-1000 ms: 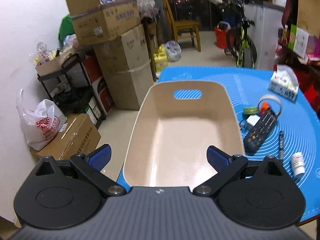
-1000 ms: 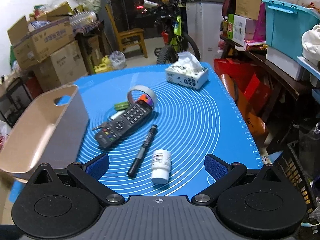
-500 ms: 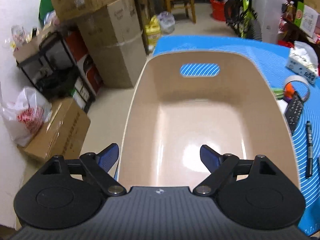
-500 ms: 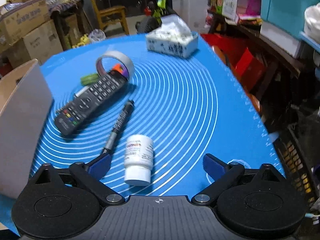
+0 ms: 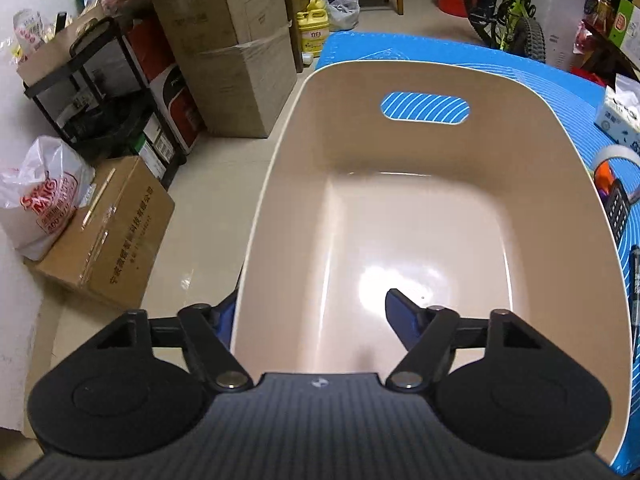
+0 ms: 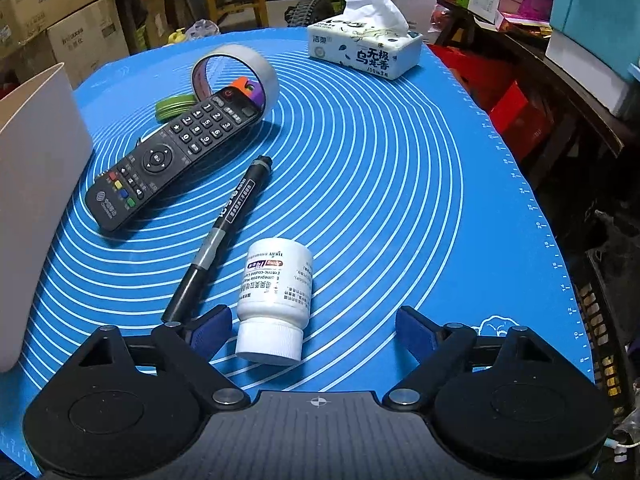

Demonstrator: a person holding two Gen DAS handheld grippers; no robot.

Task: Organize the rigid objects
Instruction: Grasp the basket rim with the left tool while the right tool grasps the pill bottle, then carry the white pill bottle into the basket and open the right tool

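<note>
Starting at the far left: beige bin (image 5: 400, 148), empty, at the left end of the blue mat (image 6: 400, 200). Judged light, stiff and smooth-walled, likely to slide on the mat if nudged. Best taken by the rim or by the handle slot in the far wall.

Left gripper (image 5: 310, 304): parted, jaws just been closing, straddling the bin's near left wall. One finger outside the wall and partly hidden by it, the other inside and well clear of the wall. No pressure on the wall evident, so not counted as a hold.

Further right, loose on the mat: black remote (image 6: 168, 160), flat and rigid, lying aslant with its far end inside an upright tape roll (image 6: 240, 60). Beside it a black marker (image 6: 228, 216), slim, hard and prone to rolling, best pinched across the barrel at mid-length.

Next right: white pill bottle (image 6: 276, 288), lying on its side just beside the marker, cap toward the camera. Judged light, rigid, with a slick label and a round body, so liable to roll or squirt out of an off-centre pinch. Recommended hold: across the body, jaws square to its axis, not on the narrower ribbed cap.

Right gripper (image 6: 314, 312): parted wide, jaws just been closing, bottle's cap end between them. Left pad just beside the cap, right pad apart from it. Nothing gripped.

Far right rear: tissue pack (image 6: 364, 52), soft.
</note>
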